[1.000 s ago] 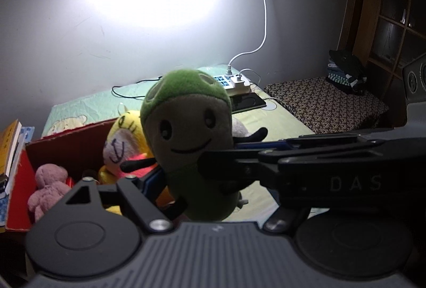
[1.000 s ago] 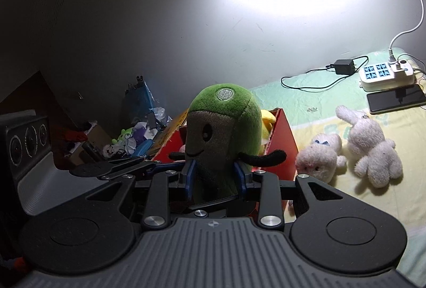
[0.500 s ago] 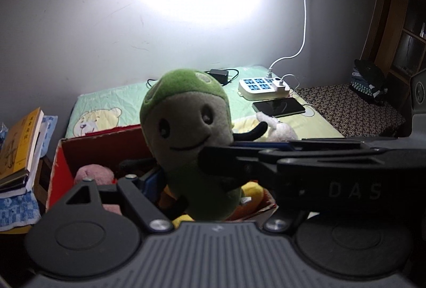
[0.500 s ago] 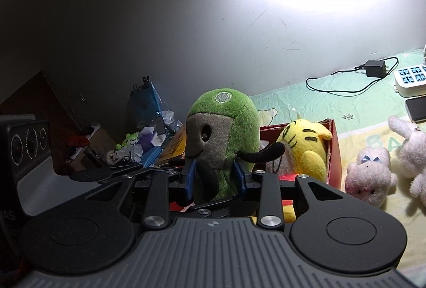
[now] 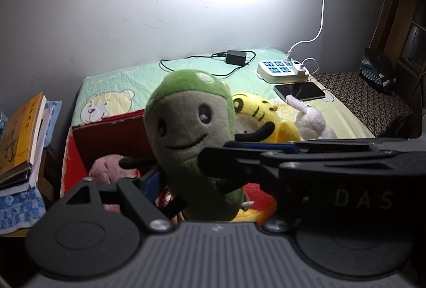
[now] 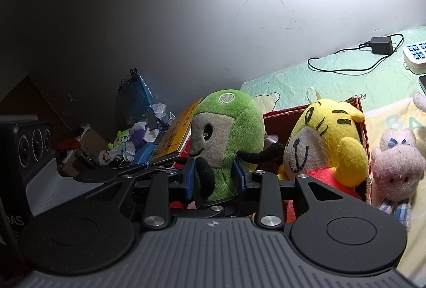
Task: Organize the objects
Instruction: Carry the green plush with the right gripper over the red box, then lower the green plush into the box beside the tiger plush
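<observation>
A green plush toy [image 5: 191, 133] with a grey smiling face stands upright between both grippers, over the open red box [image 5: 106, 125]. My right gripper [image 6: 215, 177] is shut on the green plush toy's [image 6: 229, 128] lower body, blue pads pressed into both sides. My left gripper [image 5: 202, 181] is shut on it too; its left blue pad touches the toy, while the right gripper's body [image 5: 306, 168] crossing in front hides its other finger. Inside the red box [image 6: 362, 128] sit a yellow tiger plush [image 6: 327, 139] and a pink plush [image 5: 106, 168].
A pink pig plush [image 6: 396, 165] and a white rabbit plush [image 5: 311, 120] lie on the bed right of the box. A power strip [image 5: 282, 69], phone [image 5: 299, 91] and charger cable sit farther back. Stacked books [image 5: 21, 139] and clutter [image 6: 130, 139] stand left of the box.
Both grippers have carried the green plush toy together toward the red box; the box and the yellow tiger now sit closer and more central. Both grips are unchanged.
</observation>
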The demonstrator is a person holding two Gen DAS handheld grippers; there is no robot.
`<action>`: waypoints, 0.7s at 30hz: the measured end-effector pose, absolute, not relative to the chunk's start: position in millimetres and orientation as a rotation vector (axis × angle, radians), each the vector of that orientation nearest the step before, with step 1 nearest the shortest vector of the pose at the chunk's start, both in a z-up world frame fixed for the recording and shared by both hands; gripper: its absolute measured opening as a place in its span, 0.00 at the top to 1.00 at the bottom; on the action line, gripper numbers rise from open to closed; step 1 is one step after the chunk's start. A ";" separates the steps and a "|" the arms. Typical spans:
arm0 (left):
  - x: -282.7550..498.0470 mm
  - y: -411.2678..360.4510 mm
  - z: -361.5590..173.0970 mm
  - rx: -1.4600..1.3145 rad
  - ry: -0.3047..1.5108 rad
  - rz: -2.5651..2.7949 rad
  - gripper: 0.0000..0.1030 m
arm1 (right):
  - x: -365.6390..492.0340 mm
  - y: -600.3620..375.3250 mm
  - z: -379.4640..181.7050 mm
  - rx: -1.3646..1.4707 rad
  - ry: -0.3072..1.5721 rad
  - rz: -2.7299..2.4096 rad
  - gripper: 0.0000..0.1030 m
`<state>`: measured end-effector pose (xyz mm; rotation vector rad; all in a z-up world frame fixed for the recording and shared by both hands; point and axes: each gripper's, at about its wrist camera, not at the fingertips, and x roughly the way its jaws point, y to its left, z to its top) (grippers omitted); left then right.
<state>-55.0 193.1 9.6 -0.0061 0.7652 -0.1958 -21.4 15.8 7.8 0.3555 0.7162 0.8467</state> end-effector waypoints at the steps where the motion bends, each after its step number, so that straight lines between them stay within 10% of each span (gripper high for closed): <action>1: -52.2 194.9 7.1 -0.008 0.773 -0.198 0.25 | -19.9 17.2 6.1 0.357 0.725 0.841 0.66; 21: -6.0 205.7 -41.0 -0.026 0.952 -0.193 0.25 | 8.7 35.4 -32.2 0.398 0.890 0.761 0.67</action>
